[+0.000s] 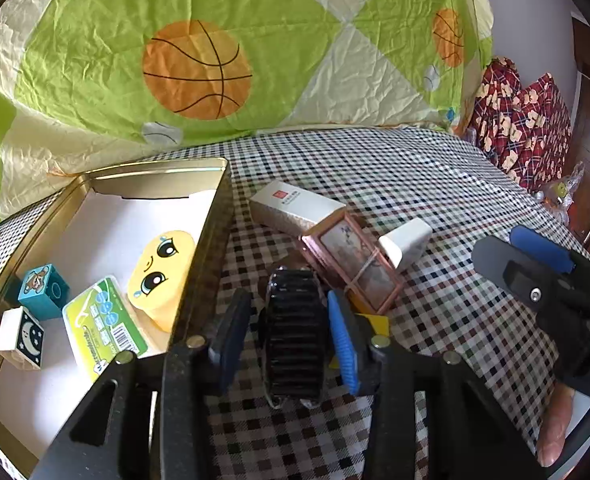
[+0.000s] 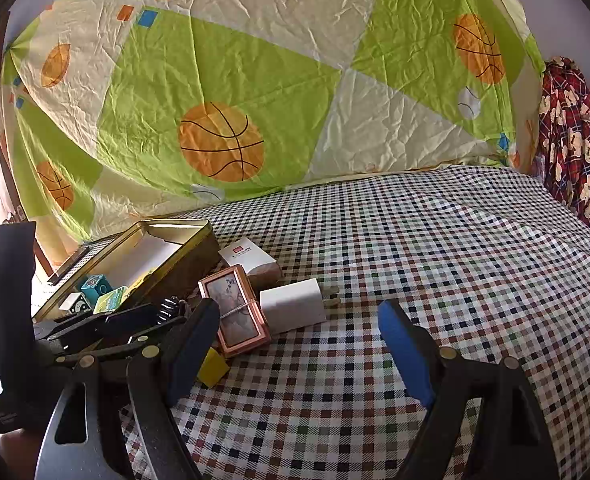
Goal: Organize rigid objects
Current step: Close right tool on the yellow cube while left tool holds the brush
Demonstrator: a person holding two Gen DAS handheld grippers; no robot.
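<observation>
My left gripper (image 1: pixel 291 336) has its jaws around a black ribbed object (image 1: pixel 295 332) lying on the checked cloth, right beside the gold tin tray (image 1: pixel 211 232); the pads look close to or touching its sides. Behind it lie a pink framed box (image 1: pixel 351 264), a white charger (image 1: pixel 405 242), a white carton (image 1: pixel 295 206) and a yellow block (image 1: pixel 375 322). My right gripper (image 2: pixel 299 352) is open and empty, hovering over the cloth right of the pink box (image 2: pixel 235 310) and charger (image 2: pixel 293 306).
The tray holds a yellow face cup (image 1: pixel 163 276), a teal bear cube (image 1: pixel 43 290), a white moon cube (image 1: pixel 21 336) and a green packet (image 1: pixel 103 330). A basketball quilt (image 1: pixel 199 68) hangs behind. Red bear-print fabric (image 1: pixel 523 120) lies at the right.
</observation>
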